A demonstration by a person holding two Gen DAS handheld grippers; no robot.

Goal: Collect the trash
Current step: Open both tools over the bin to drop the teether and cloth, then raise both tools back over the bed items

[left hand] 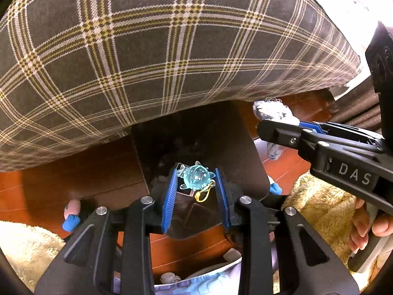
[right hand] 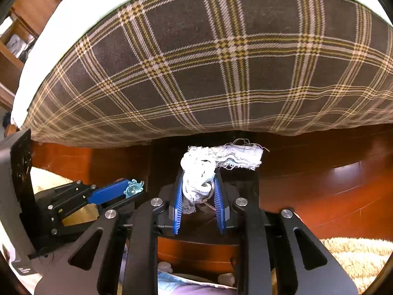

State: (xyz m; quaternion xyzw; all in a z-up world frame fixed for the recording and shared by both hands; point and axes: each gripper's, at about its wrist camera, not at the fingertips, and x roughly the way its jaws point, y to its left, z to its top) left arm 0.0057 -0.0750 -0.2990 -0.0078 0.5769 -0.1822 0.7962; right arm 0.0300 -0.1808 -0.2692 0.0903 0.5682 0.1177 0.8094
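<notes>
My left gripper (left hand: 196, 179) is shut on a small translucent blue charm (left hand: 196, 178) with a yellow string; it also shows in the right wrist view (right hand: 133, 188). It hangs over a dark open bin (left hand: 235, 147) at the foot of the bed. My right gripper (right hand: 199, 184) is shut on a frayed white-and-blue rag (right hand: 221, 158), with one end sticking out to the right. In the left wrist view the right gripper (left hand: 277, 125) and the rag (left hand: 272, 109) are at the right, beside the bin's far corner.
A mattress in brown plaid cloth (left hand: 147, 49) fills the upper half of both views and overhangs the bin. Reddish wooden floor (right hand: 331, 196) lies below. Shaggy cream rug (left hand: 319, 201) lies at the lower right and lower left.
</notes>
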